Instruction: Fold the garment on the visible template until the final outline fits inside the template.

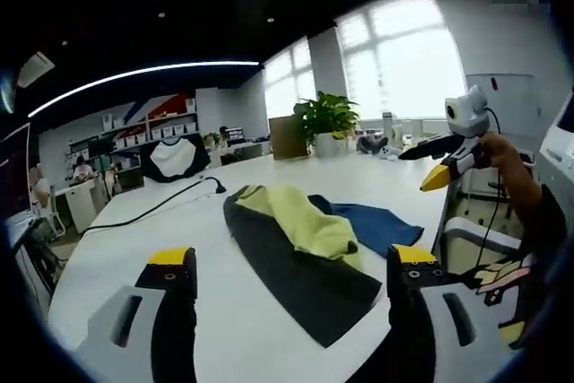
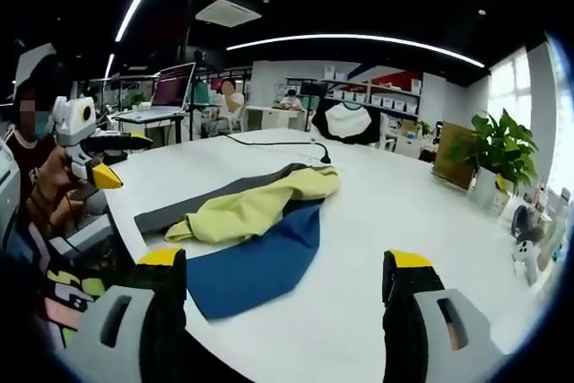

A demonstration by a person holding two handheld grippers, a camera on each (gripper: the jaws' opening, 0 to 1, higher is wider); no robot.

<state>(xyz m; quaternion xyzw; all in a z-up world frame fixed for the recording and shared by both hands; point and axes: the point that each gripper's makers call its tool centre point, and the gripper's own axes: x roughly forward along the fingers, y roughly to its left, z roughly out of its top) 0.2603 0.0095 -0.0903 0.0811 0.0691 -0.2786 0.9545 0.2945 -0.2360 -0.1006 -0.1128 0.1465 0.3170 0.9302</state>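
Two hand-held grippers hang over a white table [image 1: 269,329], both with jaws spread wide and nothing between them. In the left gripper view, the left hand-held gripper [image 1: 291,274] rises from the bottom edge, its black jaws capped in yellow, pointing across the table at the garment [image 1: 309,226]. The garment is yellow and lies crumpled in a loose ridge. It rests on a dark grey sheet [image 1: 296,280] and partly over a blue sheet [image 1: 381,226]; which of these is the template, I cannot tell. A black cable [image 1: 157,205] trails over the table behind the pile. Further back stand a potted plant [image 1: 325,118] and a black and white chair [image 1: 175,157].

In the right gripper view, the right hand-held gripper [image 2: 285,274] comes up from the bottom in the same way, level with the table edge and short of the cloth. The garment [image 2: 256,205] lies ahead, between the blue sheet [image 2: 260,262] nearer the jaws and the grey sheet [image 2: 193,205] beyond. At the left of this view, a person's hand [image 2: 54,187] holds the other gripper raised above the table's edge, well clear of the pile.
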